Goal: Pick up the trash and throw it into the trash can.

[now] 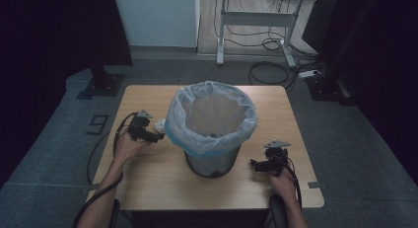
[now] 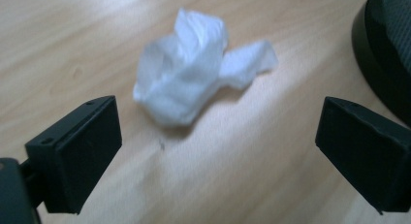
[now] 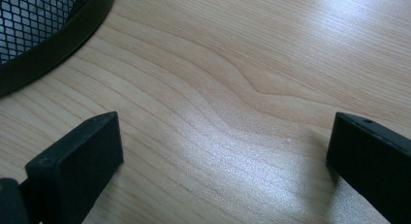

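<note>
Before the left gripper (image 2: pixel 215 146), crumpled white tissue (image 2: pixel 186 78)

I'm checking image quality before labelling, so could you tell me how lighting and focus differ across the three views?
High view: dim, dark at the edges, light falling on the bin liner. Left gripper view: bright, the crumpled tissue slightly soft and overexposed. Right gripper view: sharp wood grain on the table, with a pale sheen in the middle and top right.

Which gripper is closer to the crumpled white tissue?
The left. The left gripper points at the crumpled tissue, jaws wide open just short of it. The right gripper sits open across the mesh bin, over bare table.
</note>
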Available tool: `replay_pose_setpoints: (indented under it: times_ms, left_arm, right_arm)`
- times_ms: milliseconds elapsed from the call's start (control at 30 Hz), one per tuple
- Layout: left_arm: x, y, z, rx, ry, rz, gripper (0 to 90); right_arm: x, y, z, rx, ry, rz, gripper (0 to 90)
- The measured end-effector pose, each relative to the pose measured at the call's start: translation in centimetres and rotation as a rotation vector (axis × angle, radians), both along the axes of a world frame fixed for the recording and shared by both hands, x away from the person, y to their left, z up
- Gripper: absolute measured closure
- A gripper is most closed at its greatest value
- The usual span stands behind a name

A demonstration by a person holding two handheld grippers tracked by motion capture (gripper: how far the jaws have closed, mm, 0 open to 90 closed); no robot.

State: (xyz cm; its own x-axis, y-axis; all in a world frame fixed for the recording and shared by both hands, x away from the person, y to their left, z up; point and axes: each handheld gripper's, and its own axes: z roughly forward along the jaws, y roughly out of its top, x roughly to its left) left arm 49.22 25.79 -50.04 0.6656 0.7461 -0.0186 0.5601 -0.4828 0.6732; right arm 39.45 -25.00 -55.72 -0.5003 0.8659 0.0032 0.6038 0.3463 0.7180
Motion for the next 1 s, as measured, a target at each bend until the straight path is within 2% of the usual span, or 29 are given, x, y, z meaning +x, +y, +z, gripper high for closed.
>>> replay_pose_setpoints:
  times_ms: [233,300,367,533,633,800,1000]
  left_arm:
    - [1.9,-1.3,0.3,0.002,-0.005,-0.006,5.9]
    - [2.8,-1.7,0.3,-0.001,-0.005,-0.011,7.7]
    - [3.0,-1.8,0.2,0.001,-0.003,-0.012,10.9]
    - [4.3,-2.2,-0.7,0.014,0.006,-0.017,17.2]
    - [5.1,-2.4,-1.6,0.037,0.018,-0.017,21.3]
    - [5.4,-2.4,-2.3,0.051,0.026,-0.023,33.1]
    - [5.3,-2.3,-2.9,0.062,0.044,-0.054,48.0]
  right_arm:
    - [0.0,0.0,0.0,-0.001,0.0,0.0,0.0]
    - [0.0,0.0,0.0,-0.001,0.0,0.0,0.0]
    - [0.0,0.0,0.0,0.0,0.0,0.0,0.0]
    - [0.0,0.0,0.0,0.0,0.001,0.0,0.0]
    - [0.0,0.0,0.0,0.0,0.001,0.0,0.0]
    - [0.0,0.0,0.0,-0.001,0.0,0.001,0.0]
    - [0.0,0.0,0.0,0.0,0.0,0.0,0.0]
